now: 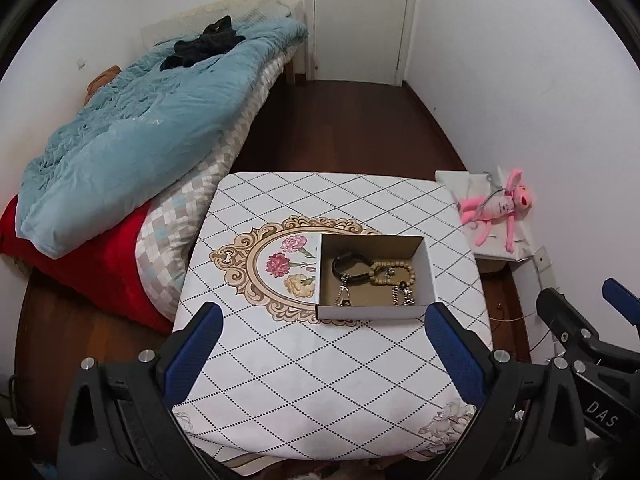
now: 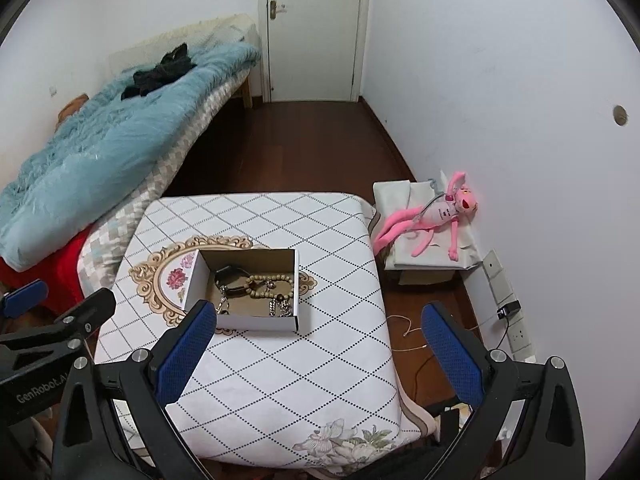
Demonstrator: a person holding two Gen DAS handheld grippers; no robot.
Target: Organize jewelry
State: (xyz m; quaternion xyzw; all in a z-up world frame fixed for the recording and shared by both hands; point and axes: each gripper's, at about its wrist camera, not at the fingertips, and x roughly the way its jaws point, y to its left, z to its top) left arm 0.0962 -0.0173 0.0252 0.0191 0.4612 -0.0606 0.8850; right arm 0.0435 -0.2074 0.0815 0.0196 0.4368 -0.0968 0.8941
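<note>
**Jewelry sits in the box, both grippers spread and empty**

A small open cardboard box (image 1: 374, 276) rests on a table (image 1: 304, 364) covered with a white diamond-pattern cloth, partly over the ornate floral medallion (image 1: 280, 268) printed at the cloth's centre. Inside the box lie a black band (image 1: 347, 266) toward 10 o'clock, a tan beaded bracelet (image 1: 390, 274) near the middle, and silver chain pieces (image 1: 404, 296) toward 5 o'clock; they overlap, and how far they are tangled I cannot tell.

The left gripper (image 1: 324, 356) hangs above the near side of the table, its blue-padded fingers wide apart with nothing between them. In its view the box lies at 12 o'clock, just beyond the fingertips. The right gripper (image 2: 320, 354) is likewise spread wide and holds nothing; in its view the box (image 2: 244, 290) sits at about 11 o'clock, its near corner just behind the left blue pad.

At 2 o'clock of the table, a pink plush toy (image 2: 436, 216) lies on a low white-covered stand against the wall. A bed with a blue quilt (image 1: 132, 136) runs along at 10 o'clock.
</note>
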